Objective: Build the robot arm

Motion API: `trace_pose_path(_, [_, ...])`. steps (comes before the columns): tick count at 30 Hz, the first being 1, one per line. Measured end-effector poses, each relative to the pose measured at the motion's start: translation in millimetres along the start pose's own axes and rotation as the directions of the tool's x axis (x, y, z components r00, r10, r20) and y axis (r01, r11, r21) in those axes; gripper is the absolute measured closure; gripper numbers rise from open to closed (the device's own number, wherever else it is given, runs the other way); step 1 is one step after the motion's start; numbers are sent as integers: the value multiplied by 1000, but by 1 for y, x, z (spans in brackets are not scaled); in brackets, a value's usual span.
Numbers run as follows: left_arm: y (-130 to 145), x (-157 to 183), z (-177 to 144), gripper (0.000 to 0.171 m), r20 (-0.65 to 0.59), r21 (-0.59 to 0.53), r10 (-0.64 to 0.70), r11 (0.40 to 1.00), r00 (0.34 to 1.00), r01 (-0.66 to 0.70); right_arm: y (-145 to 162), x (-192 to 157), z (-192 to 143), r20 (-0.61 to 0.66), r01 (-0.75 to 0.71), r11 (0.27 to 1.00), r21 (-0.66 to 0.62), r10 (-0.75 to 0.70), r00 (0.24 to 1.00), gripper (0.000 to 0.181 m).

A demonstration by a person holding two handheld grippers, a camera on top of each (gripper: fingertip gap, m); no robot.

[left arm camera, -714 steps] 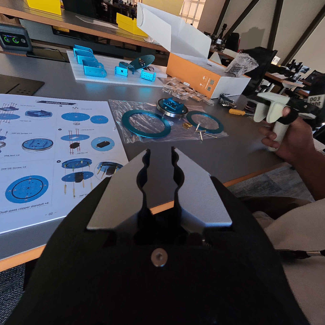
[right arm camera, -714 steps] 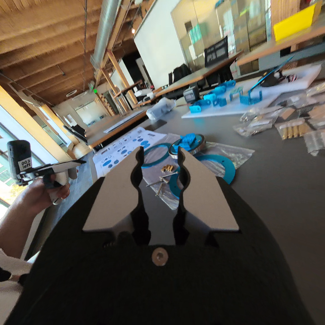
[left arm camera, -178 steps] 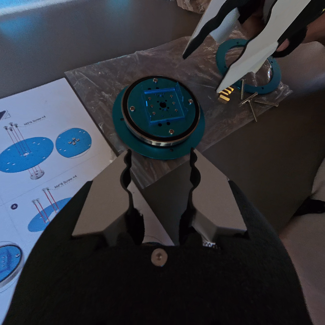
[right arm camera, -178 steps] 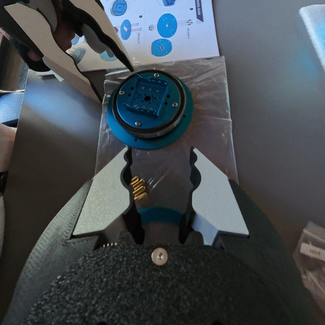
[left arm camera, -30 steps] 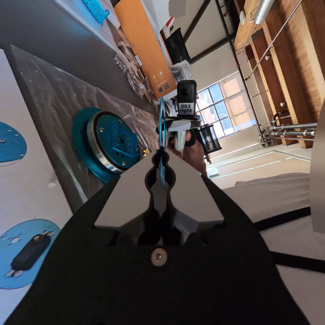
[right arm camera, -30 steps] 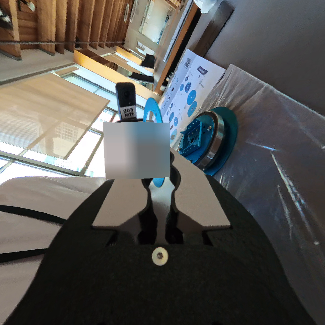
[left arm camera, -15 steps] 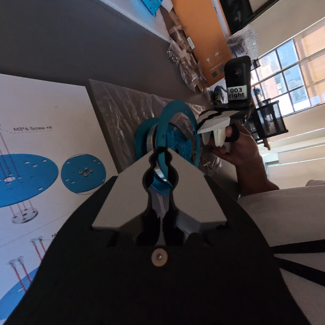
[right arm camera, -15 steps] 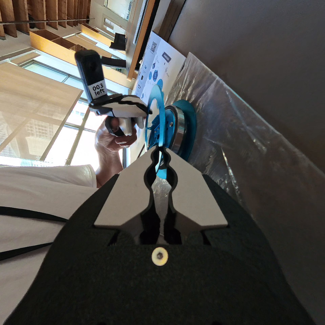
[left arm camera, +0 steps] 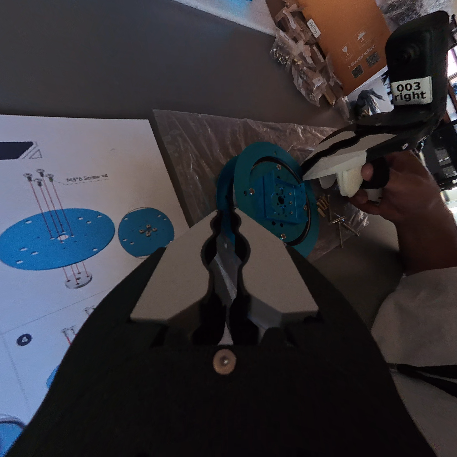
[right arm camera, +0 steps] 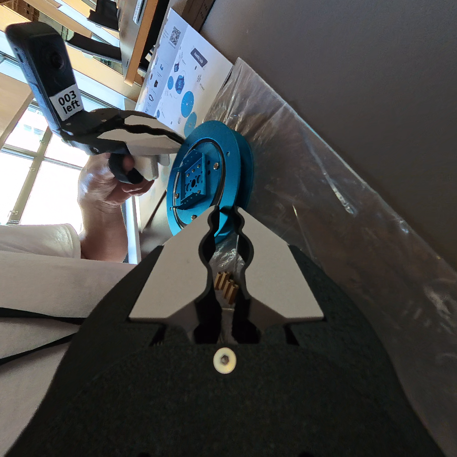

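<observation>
A thin blue ring (left arm camera: 244, 173) lies around the top of a round blue and silver bearing assembly (left arm camera: 282, 200), which stands on a second blue ring (left arm camera: 222, 178). My left gripper (left arm camera: 226, 212) is shut on the top ring's near edge. My right gripper (left arm camera: 304, 170) is shut on the opposite edge. In the right wrist view the right gripper (right arm camera: 225, 210) pinches the ring (right arm camera: 222, 138) over the assembly (right arm camera: 193, 183), with the left gripper (right arm camera: 181, 143) across from it.
The parts sit on a clear plastic bag (left arm camera: 210, 138) on a dark grey table. A white instruction sheet (left arm camera: 74, 197) lies to the left. Brass standoffs (left arm camera: 322, 202) and loose screws (left arm camera: 341, 222) lie right of the assembly. An orange box (left arm camera: 346, 37) and small parts bags (left arm camera: 304, 57) are at the back. About 11 centimeters separates my left fingertips from my right.
Both grippers have tipped the blue ring from upright to flat and brought it down over the bearing assembly. Both keep their hold on its edges.
</observation>
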State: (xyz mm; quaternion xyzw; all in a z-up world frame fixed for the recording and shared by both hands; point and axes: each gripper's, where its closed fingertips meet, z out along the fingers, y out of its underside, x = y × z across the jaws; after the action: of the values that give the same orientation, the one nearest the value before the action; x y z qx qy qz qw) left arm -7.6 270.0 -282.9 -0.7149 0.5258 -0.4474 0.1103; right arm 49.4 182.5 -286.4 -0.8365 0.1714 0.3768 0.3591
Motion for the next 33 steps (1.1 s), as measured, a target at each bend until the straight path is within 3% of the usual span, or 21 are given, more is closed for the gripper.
trace_pose_path(5, [-4, 2, -2, 163, 35, 18, 41, 999, 999, -42, -4, -1, 0, -11, -6, 999, 40, 7, 1000, 173])
trace_pose_path(9, [-9, 6, -7, 150, 4, 61, 13, 998, 1000, -13, -3, -1, 1, 9, -48, 998, 41, 48, 999, 175])
trace_pose_path(14, [-2, 12, -5, 141, 26, 27, 121, 992, 992, -122, -5, 1, 2, -4, -54, 997, 58, 55, 999, 175])
trace_pose_path(17, [3, 13, -1, 148, 38, -5, 171, 985, 985, -170, -7, 1, 1, 5, -69, 995, 69, 69, 998, 175])
trace_pose_path(18, [2, 17, -1, 160, 15, -1, 159, 987, 987, -159, -7, 1, 1, 10, -73, 995, 67, 73, 997, 175])
trace_pose_path(22, [-5, 8, 0, 171, 5, 6, 95, 995, 995, -96, -6, -2, 0, 35, -78, 995, 65, 76, 997, 175])
trace_pose_path(27, [-12, -4, 4, 171, 8, -29, 105, 994, 994, -105, -5, -3, 0, 50, -78, 995, 67, 75, 996, 175])
trace_pose_path(31, [-17, 5, -1, 171, -27, -3, 138, 990, 990, -138, -5, -2, 1, 35, -66, 996, 66, 64, 997, 175])
trace_pose_path(33, [-11, 11, -4, 154, -45, -19, 146, 989, 988, -147, -6, -1, 1, 29, -64, 996, 67, 62, 998, 175])
